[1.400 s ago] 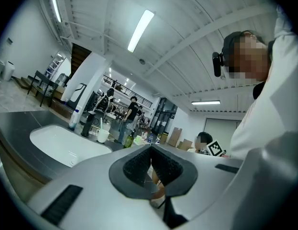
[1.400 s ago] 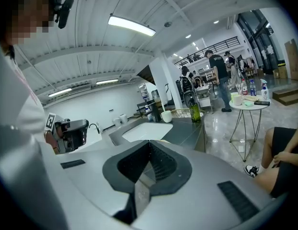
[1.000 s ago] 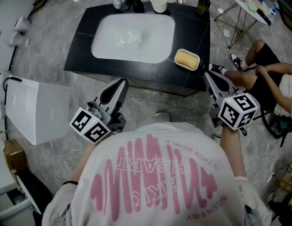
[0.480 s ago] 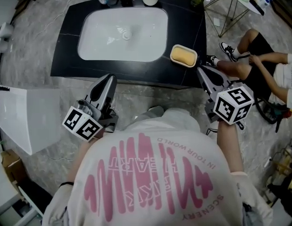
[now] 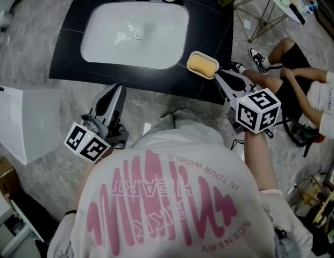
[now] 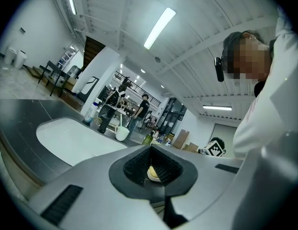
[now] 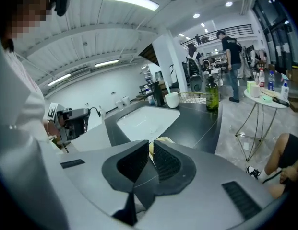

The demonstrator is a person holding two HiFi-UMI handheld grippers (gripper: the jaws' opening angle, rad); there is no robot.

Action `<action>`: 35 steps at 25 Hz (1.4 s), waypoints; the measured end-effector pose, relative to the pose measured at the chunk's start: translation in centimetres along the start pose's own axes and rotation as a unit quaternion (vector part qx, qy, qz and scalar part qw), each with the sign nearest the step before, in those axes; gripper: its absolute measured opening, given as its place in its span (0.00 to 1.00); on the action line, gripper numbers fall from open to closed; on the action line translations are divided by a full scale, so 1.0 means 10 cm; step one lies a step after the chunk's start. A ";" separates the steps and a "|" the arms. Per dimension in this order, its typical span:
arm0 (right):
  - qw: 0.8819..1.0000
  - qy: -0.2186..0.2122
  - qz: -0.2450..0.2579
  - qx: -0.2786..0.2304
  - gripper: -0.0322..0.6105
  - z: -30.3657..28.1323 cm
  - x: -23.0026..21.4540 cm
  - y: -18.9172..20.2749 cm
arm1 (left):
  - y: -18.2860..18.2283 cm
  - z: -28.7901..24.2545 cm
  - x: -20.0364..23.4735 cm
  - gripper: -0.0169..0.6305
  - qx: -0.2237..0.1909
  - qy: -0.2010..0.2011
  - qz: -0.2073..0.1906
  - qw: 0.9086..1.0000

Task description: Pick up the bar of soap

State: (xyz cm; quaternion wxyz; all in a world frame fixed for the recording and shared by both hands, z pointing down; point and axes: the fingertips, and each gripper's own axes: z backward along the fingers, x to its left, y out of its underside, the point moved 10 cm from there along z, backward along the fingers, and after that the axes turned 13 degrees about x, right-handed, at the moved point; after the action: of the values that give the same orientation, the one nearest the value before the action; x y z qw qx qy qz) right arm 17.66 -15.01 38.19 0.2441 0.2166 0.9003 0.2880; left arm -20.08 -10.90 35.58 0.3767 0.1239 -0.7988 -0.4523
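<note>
Jaws pressed together on both grippers, nothing held.
With its arm extended, the right gripper (image 5: 219, 75) points its tip just beside the dish (image 5: 190, 64) holding the bar of soap (image 5: 201, 63) at the counter's (image 5: 67, 42) near right corner; the left gripper (image 5: 116, 88) hangs near the counter's near edge.

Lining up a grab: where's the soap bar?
Head view: the soap bar sits in a dish at the counter's near right corner, beside the sink, just ahead of the right gripper.
</note>
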 end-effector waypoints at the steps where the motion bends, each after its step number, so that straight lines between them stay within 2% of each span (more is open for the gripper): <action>1: 1.000 -0.005 0.017 0.015 0.08 -0.05 -0.03 -0.05 | -0.01 0.01 -0.01 0.04 -0.003 -0.009 0.002 1.000; 3: 0.998 -0.019 0.046 0.044 0.23 -0.17 -0.10 -0.15 | -0.01 0.03 -0.02 0.04 -0.009 -0.027 0.008 1.000; 5: 0.993 -0.037 0.077 0.075 0.31 -0.31 -0.15 -0.22 | 0.01 0.06 -0.03 0.04 -0.016 -0.045 0.017 0.999; 9: 0.976 -0.037 0.161 0.141 0.32 -0.59 -0.20 -0.34 | 0.03 0.12 -0.06 0.04 -0.023 -0.074 0.028 0.997; 14: 0.948 -0.036 0.234 0.214 0.36 -0.83 -0.20 -0.40 | 0.05 0.21 -0.06 0.04 -0.033 -0.107 0.040 0.993; 18: 0.919 -0.024 0.285 0.271 0.36 -0.98 -0.19 -0.39 | 0.06 0.20 -0.07 0.04 -0.038 -0.118 0.045 0.991; 23: 0.897 -0.036 0.298 0.325 0.36 -1.09 -0.20 -0.48 | 0.06 0.16 -0.10 0.04 -0.041 -0.117 0.044 0.991; 26: 0.886 -0.053 0.287 0.361 0.36 -1.17 -0.20 -0.57 | 0.09 0.14 -0.11 0.04 -0.044 -0.115 0.046 0.991; 30: 0.878 -0.064 0.258 0.399 0.36 -1.25 -0.21 -0.61 | 0.12 0.13 -0.12 0.04 -0.049 -0.113 0.049 0.991; 33: 0.872 -0.069 0.263 0.407 0.36 -1.29 -0.21 -0.64 | 0.11 0.13 -0.12 0.04 -0.054 -0.109 0.049 0.991; 35: 0.875 -0.077 0.260 0.401 0.36 -1.30 -0.23 -0.65 | 0.11 0.14 -0.10 0.04 -0.057 -0.108 0.047 0.991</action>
State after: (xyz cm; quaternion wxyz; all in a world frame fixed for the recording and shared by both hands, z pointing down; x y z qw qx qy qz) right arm 10.52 -26.36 44.12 0.1215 0.5434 0.8283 -0.0625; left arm -20.25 -8.87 35.51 0.3155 0.0148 -0.8128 -0.4895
